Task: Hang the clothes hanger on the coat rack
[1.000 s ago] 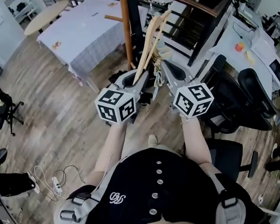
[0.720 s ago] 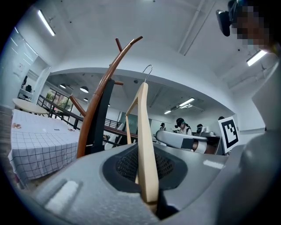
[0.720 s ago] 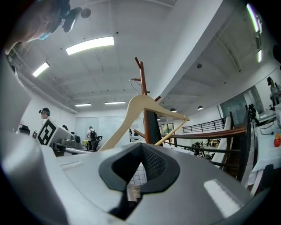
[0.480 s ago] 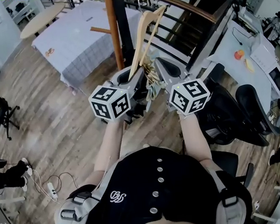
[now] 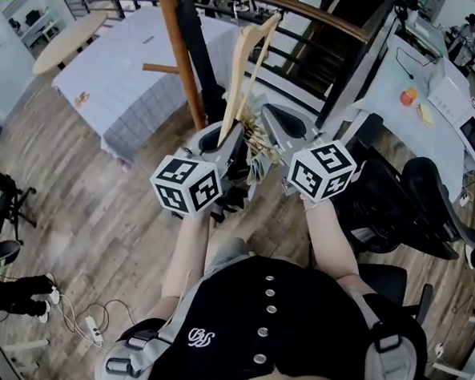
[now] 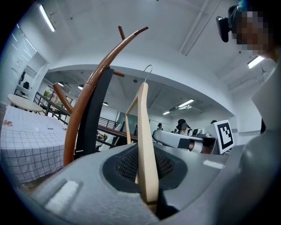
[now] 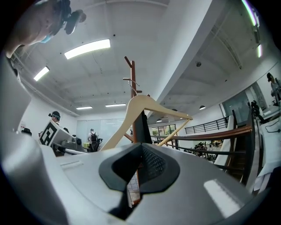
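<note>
A pale wooden clothes hanger [image 5: 250, 64] stands upright between my two grippers, its metal hook at the top. My left gripper [image 5: 230, 137] is shut on one arm of the hanger [image 6: 145, 132], which rises straight up from the jaws. My right gripper [image 5: 269, 123] is level beside it, jaws shut to a thin slit with nothing seen in it; the hanger [image 7: 145, 102] shows just beyond its tips. The coat rack's brown wooden pole [image 5: 177, 60] stands right ahead, with a curved arm [image 6: 83, 114] and pegs near its top [image 7: 132, 83].
A table with a checked cloth [image 5: 126, 79] sits behind the rack on the left, and a round table [image 5: 71, 31] further back. A stair railing [image 5: 315, 20] runs at the back right. Black office chairs [image 5: 398, 191] and a desk [image 5: 432, 85] are on the right. Cables [image 5: 77, 315] lie on the floor.
Both grippers have moved forward together with the hanger toward the coat rack. In the head view the rack's pole has shifted left and nearer. The grip has not changed.
</note>
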Demonstrator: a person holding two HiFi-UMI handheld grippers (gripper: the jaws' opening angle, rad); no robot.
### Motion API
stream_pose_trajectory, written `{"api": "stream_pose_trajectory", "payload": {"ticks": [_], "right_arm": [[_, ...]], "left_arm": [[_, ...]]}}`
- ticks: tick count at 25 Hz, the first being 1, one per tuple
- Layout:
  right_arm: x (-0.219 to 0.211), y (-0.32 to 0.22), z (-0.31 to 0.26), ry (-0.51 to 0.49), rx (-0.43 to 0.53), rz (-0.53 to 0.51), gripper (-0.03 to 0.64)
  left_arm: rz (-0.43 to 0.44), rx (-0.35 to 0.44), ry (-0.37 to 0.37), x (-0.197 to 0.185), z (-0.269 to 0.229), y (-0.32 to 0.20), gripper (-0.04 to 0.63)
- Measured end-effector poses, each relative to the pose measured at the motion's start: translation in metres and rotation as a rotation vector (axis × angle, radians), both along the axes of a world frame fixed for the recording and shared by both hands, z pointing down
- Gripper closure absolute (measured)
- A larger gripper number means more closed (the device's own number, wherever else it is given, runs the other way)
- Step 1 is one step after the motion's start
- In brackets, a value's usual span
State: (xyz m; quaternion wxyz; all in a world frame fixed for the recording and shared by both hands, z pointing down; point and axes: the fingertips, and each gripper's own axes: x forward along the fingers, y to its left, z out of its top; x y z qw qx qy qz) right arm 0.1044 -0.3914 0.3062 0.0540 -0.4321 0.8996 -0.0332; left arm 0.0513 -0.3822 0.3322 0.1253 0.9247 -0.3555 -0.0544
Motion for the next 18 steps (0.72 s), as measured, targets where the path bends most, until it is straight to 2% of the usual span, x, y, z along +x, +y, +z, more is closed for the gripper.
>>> {"api": "stream_pose_trajectory", "payload": {"ticks": [10,18], "right_arm": [[-0.008,-0.019,-0.004,-0.011,0.013,0.023,0.618],[-0.016,-0.034,-0.01,-0.003,0.004,0.041,0.618]], "left_arm": [[0.017,0.022,-0.002,-0.012,-0.009,-0.019,0.563],[0.042,0.006,-0.008,-0.018,-0.012,-0.033,0.563]]}}
